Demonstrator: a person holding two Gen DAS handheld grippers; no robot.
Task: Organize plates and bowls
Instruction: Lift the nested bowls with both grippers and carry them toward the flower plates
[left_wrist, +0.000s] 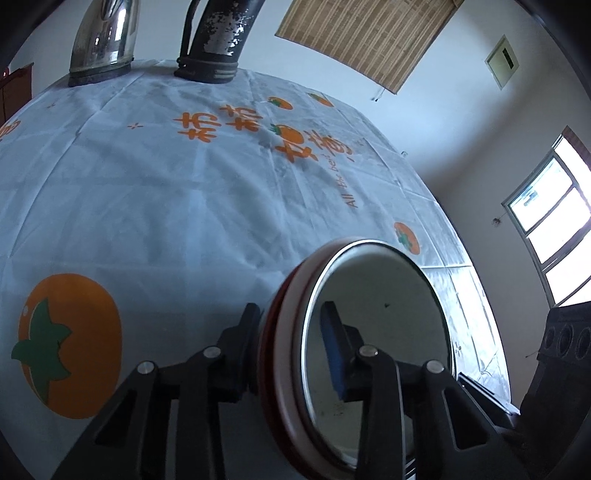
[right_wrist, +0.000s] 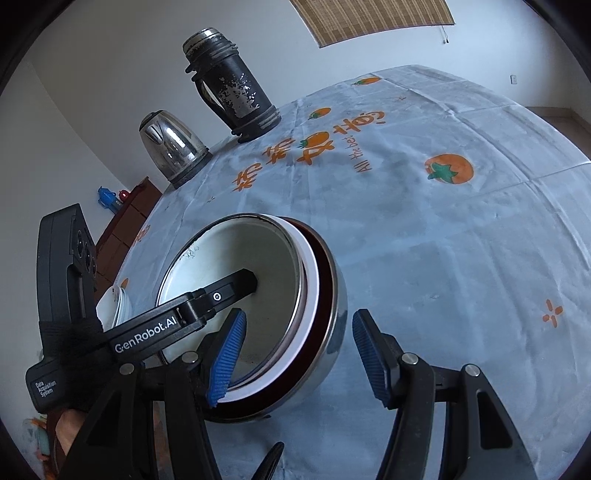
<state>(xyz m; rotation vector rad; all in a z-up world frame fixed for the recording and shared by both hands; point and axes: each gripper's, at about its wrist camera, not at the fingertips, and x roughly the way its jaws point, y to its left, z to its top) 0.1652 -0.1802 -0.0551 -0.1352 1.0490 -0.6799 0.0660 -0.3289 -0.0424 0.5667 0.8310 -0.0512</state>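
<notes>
A stack of nested bowls (right_wrist: 258, 306) rests on the table: a white one with a metal rim inside a white, a dark red and a steel one. My left gripper (left_wrist: 291, 332) is shut on the rim of the stack (left_wrist: 373, 328), one finger inside, one outside; its arm (right_wrist: 147, 332) reaches into the bowl in the right wrist view. My right gripper (right_wrist: 299, 354) is open, its jaws straddling the near side of the stack without touching. White plates (right_wrist: 118, 306) stand at the left behind the bowls.
A steel kettle (right_wrist: 171, 147) and a black thermos (right_wrist: 229, 88) stand at the table's far edge. The table has a white cloth (right_wrist: 424, 240) with orange fruit prints. A window (left_wrist: 554, 221) is on the right wall.
</notes>
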